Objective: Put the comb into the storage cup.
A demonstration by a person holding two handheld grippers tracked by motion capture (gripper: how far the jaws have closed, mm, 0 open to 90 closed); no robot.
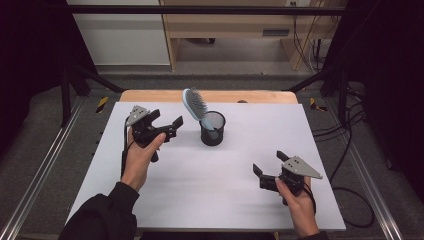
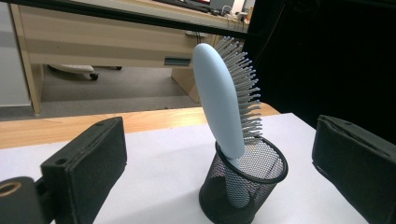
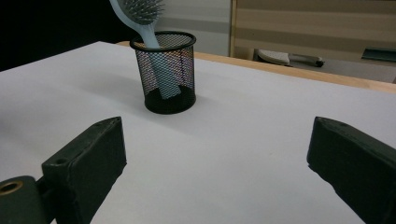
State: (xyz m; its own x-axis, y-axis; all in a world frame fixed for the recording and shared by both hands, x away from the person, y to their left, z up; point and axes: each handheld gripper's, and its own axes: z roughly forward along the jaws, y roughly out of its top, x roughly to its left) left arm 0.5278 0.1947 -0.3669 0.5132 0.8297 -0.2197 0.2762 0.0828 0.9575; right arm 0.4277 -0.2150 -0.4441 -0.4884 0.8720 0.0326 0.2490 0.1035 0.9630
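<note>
**Hairbrush standing in the mesh cup, both my grippers empty**

I hold my left gripper (image 1: 161, 126) above the worktop toward its far left part, just beside the black mesh cup (image 1: 212, 129). Its jaws stand wide apart with nothing between them. They point at the hairbrush (image 1: 195, 104), which sits handle-down in the cup and leans its pale blue head toward the far edge and my left. In my left gripper view the brush (image 2: 219, 100) rises between my two jaws but beyond them, apart from both pads, its bristles facing away to the right.

My right gripper (image 1: 271, 171) hangs near the worktop's near right corner, well apart from the cup. Its jaws are also wide apart and hold nothing. From there I see the cup (image 3: 164, 72) across bare white surface, with the brush handle showing through the mesh.

As I judge it, the step in hand is either a reach for the brush or a retreat after placing it; I cannot tell which. If I am to take it, my left gripper must move in around the neck above the rim, close, then lift straight up so the cup does not tip.

I can read no brand, label or writing on the brush, the cup or the worktop (image 1: 210, 200).
</note>
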